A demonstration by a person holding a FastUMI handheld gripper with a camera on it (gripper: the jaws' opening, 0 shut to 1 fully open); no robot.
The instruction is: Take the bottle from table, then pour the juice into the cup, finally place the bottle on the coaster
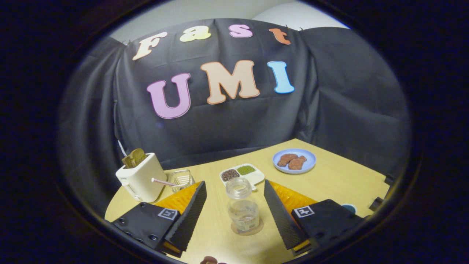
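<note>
A clear bottle (242, 207) with an open mouth stands upright on a thin round coaster (256, 230) on the wooden table (340, 183). It holds only a little clear liquid at the bottom. My gripper (234, 184) is open, and the bottle stands between its two fingers with a gap on each side, so neither finger touches it. A clear ribbed cup (182, 179) with a striped straw (162, 181) stands beyond the left finger, next to the toaster.
A white toaster (141, 179) with toast in it stands at the back left. A white two-part dish (242, 172) of beans lies just beyond the bottle. Further right is a blue plate (294, 161) with brown pieces. A small blue round thing (350, 208) peeks out by the right finger.
</note>
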